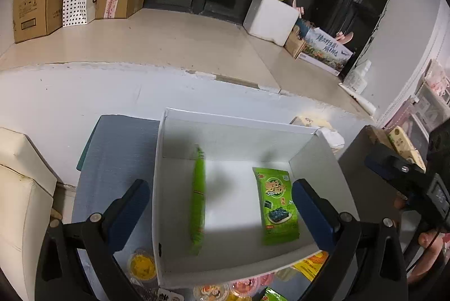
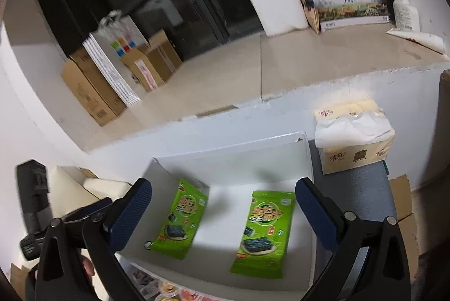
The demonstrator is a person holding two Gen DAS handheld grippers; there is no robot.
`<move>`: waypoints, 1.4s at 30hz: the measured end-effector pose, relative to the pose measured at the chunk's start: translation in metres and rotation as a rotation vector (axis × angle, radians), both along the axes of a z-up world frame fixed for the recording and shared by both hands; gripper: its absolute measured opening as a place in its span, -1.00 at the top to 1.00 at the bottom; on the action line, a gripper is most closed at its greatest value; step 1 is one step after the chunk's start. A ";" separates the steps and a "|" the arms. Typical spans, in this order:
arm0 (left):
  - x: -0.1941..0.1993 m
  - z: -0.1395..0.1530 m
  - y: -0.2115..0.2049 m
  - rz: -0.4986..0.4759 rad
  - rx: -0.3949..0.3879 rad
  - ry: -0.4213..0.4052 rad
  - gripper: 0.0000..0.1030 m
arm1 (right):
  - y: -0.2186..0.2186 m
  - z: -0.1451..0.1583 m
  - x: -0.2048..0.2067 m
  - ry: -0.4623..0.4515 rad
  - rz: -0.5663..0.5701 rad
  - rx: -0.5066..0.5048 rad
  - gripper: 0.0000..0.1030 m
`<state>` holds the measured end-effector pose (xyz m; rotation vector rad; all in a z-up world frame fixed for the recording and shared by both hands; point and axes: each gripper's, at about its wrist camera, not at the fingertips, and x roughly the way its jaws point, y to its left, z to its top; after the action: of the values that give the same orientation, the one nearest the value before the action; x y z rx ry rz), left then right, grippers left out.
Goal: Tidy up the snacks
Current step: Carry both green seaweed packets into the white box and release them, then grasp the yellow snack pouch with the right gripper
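- Your left gripper (image 1: 220, 212) hangs over the white box (image 1: 242, 124), jaws spread wide, nothing between them.
- At 9 o'clock inside the box, a green packet (image 1: 197, 199) shows edge-on and blurred in the left view; it may be tipping or falling, hard to say. In the right view the same packet (image 2: 180, 219) leans at the box's left wall.
- At 3 o'clock in the box, a second seaweed packet (image 1: 277, 205) lies flat, face up, well apart from the first.
- At 6 o'clock, outside the box's near wall, jelly cups (image 1: 142, 266) and other snacks (image 1: 312, 263) sit on the blue cloth (image 1: 112, 154).
- Your right gripper (image 2: 223, 212) also hovers over the box, jaws wide, holding nothing.
- At 2 o'clock in the right view, a tissue pack (image 2: 353, 136) stands just beside the box.
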<state>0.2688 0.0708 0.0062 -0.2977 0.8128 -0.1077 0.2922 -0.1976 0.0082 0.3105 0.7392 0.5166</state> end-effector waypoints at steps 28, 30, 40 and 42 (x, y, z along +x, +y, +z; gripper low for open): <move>-0.242 -0.034 -0.043 -0.072 0.097 -0.160 -1.00 | -0.094 -0.139 -0.134 0.449 -0.358 0.441 -1.00; -0.244 -0.035 -0.041 -0.068 0.098 -0.161 -1.00 | -0.092 -0.154 -0.124 0.507 -0.418 0.476 -1.00; -0.241 -0.044 -0.031 -0.061 0.082 -0.138 -1.00 | -0.078 -0.190 -0.090 0.631 -0.555 0.551 0.08; -0.241 -0.045 -0.031 -0.061 0.085 -0.136 -1.00 | -0.077 -0.191 -0.088 0.612 -0.557 0.555 0.44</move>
<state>0.0275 0.0401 -0.0389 -0.1830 0.6901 -0.1480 0.2042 -0.2750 -0.1830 1.1919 1.0399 0.0705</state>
